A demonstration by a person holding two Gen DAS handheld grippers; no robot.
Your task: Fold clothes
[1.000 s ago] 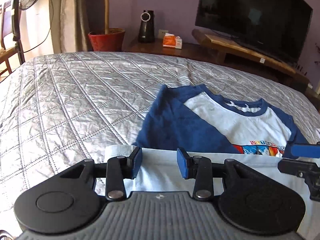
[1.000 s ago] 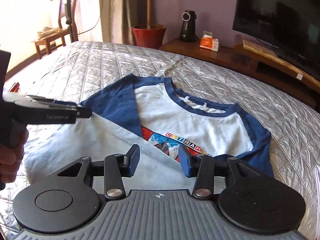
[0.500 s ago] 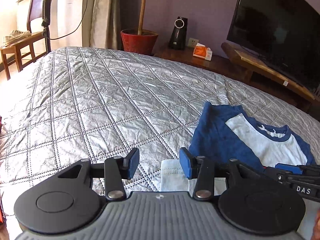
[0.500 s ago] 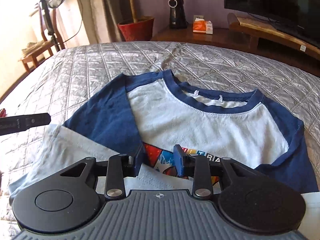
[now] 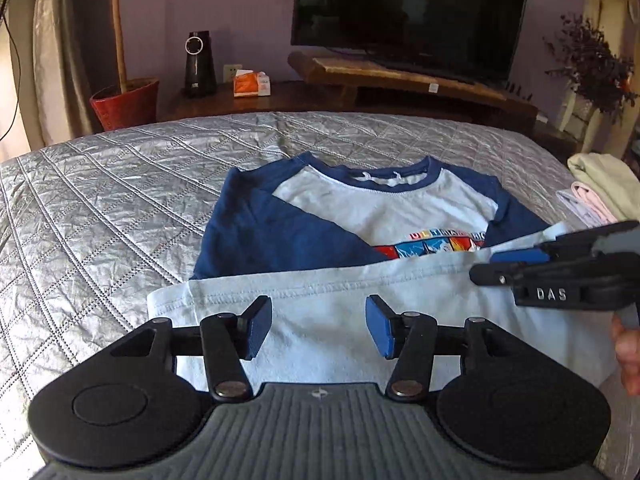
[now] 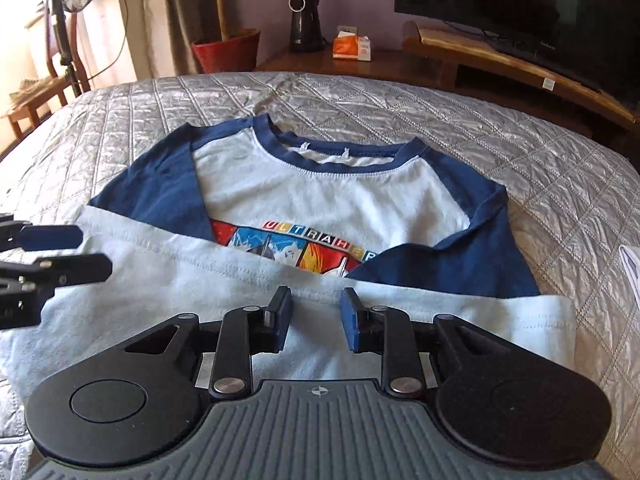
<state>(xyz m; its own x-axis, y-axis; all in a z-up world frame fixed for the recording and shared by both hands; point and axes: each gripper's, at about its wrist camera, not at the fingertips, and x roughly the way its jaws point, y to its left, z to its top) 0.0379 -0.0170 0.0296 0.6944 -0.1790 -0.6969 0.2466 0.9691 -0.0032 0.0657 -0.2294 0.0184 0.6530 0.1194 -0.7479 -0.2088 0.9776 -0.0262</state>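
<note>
Here the T-shirt (image 6: 320, 200), white with navy sleeves and collar, lies on the quilted silver bed (image 5: 100, 200), its lower half folded up so the hem crosses the colourful chest print (image 6: 304, 248). The left gripper (image 5: 319, 330) hovers over the folded fabric near its left end, fingers apart and holding nothing. The right gripper (image 6: 315, 318) hangs above the hem near the middle, fingers also parted and empty. Folded pale clothes (image 5: 604, 192) sit at the bed's right edge.

Left hand-held gripper (image 5: 319, 330) back over shirt hem (image 5: 320, 284), from bedspread (image 5: 100, 216).
</note>
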